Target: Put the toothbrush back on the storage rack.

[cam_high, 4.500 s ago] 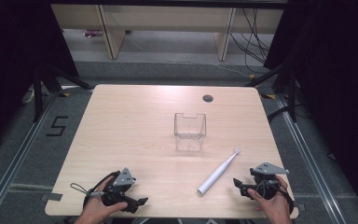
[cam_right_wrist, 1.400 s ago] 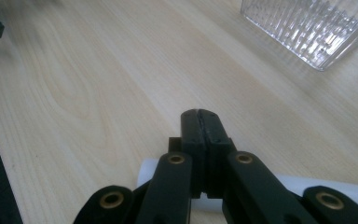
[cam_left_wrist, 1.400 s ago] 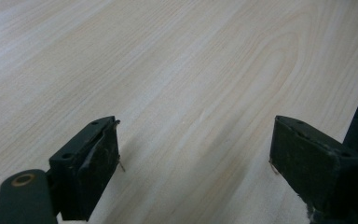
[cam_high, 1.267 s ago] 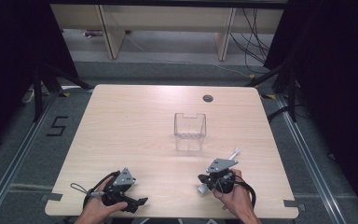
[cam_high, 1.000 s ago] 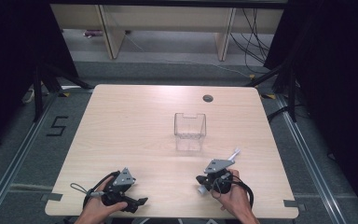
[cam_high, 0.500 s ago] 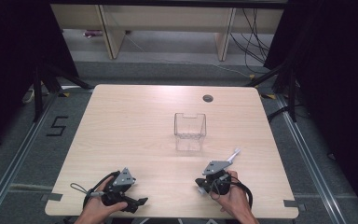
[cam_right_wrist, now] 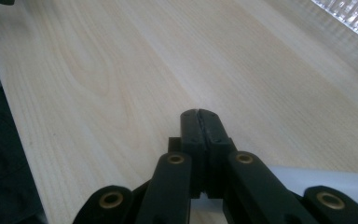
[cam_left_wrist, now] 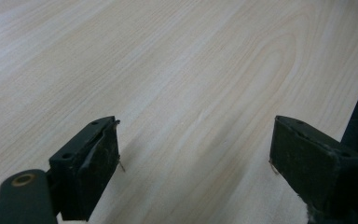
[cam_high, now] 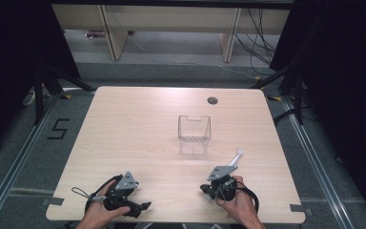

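Observation:
A white stick-shaped object with a thin tip (cam_high: 238,155) lies at the front right of the table (cam_high: 138,129). My right gripper (cam_high: 205,190) sits over its thick end. In the right gripper view the jaws of this gripper (cam_right_wrist: 200,114) are shut pad to pad, with nothing between the tips. The white handle (cam_right_wrist: 326,184) runs underneath, behind the jaws. My left gripper (cam_high: 143,206) rests at the front left, and in the left gripper view its jaws (cam_left_wrist: 196,140) stand wide open over bare wood. A clear plastic box (cam_high: 194,132) stands upright at mid-table.
A dark round hole (cam_high: 212,100) marks the table's far side. The front edge runs close under both hands. A corner of the clear box (cam_right_wrist: 354,16) is at the top right of the right gripper view. Shelving and cables are on the floor beyond the table.
My right gripper came left from the front right corner onto the thick end of the white object and has barely shifted in the last second. The left gripper stayed put.

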The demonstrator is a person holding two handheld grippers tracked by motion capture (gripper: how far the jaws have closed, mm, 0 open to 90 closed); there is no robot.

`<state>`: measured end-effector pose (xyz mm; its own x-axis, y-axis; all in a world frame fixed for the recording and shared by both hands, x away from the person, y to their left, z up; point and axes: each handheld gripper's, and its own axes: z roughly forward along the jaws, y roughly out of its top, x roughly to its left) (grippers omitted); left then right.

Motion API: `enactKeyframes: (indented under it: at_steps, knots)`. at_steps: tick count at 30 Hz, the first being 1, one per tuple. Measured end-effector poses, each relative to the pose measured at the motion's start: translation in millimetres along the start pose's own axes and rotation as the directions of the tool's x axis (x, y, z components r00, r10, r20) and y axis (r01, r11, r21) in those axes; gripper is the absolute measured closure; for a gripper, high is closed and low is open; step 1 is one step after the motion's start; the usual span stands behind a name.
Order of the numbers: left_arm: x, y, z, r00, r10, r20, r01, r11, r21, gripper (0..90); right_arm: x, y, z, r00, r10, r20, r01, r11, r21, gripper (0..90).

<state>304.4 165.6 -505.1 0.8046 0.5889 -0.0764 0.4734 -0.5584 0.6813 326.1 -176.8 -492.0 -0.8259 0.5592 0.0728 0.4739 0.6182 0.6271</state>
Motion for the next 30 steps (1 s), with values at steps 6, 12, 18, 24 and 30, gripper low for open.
enactKeyframes:
  at_steps: [6,12,18,24,30]
  knots:
    - [0.0,-0.1,-0.1,1.0000,-0.004,-0.001,0.004,1.0000,-0.004,14.9,0.9,-5.5,-2.3,1.0000,0.006,0.002,-0.006,1.000,-0.005,89.4]
    - [0.1,-0.1,-0.2,1.0000,-0.002,-0.002,0.002,1.0000,-0.001,14.9,-2.2,-12.4,-10.5,0.9999,0.013,-0.006,-0.013,1.000,0.012,88.9]
    - [0.0,-0.1,-0.1,1.0000,-0.003,-0.001,0.003,1.0000,-0.002,14.9,-2.9,-17.4,-14.3,0.9996,0.026,0.004,-0.026,0.999,0.022,88.8]
    - [-0.2,-0.1,-0.2,1.0000,-0.004,-0.001,0.004,1.0000,-0.002,14.9,-5.1,-21.2,-18.4,0.9989,0.046,0.010,-0.047,0.999,0.028,88.6]
    - [-0.5,-0.2,-0.4,1.0000,-0.007,0.003,0.007,1.0000,-0.004,14.9,-10.8,-27.4,-24.2,0.9990,0.036,0.027,-0.038,0.998,0.051,88.2]
